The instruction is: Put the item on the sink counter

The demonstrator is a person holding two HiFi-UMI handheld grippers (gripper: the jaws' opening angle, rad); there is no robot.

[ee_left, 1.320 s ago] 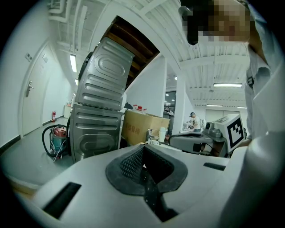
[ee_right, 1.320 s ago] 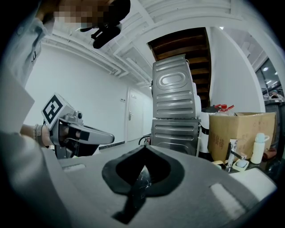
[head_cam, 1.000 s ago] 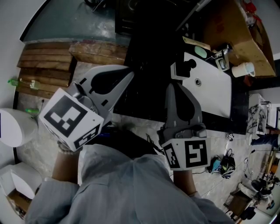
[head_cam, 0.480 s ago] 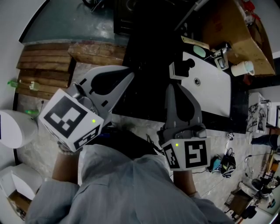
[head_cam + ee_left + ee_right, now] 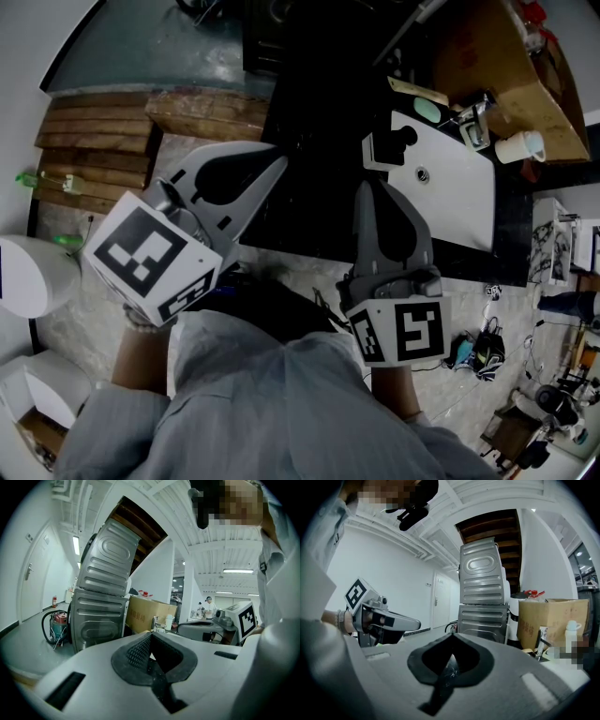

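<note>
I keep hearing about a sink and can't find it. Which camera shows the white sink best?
The head view: it looks down on the whole white sink, drain and tap included. The right gripper view catches only the tap and a pale edge at far right. The left gripper view shows no clear part of it.

A stack of wooden planks (image 5: 94, 141) is seen at the upper left and a cardboard box (image 5: 511, 70) at the upper right, over a pale stone floor (image 5: 80, 323).

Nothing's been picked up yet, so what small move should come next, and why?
Probably open the right gripper: it and the left gripper are both shut on nothing, held short of the sink, so neither can take an item.
</note>
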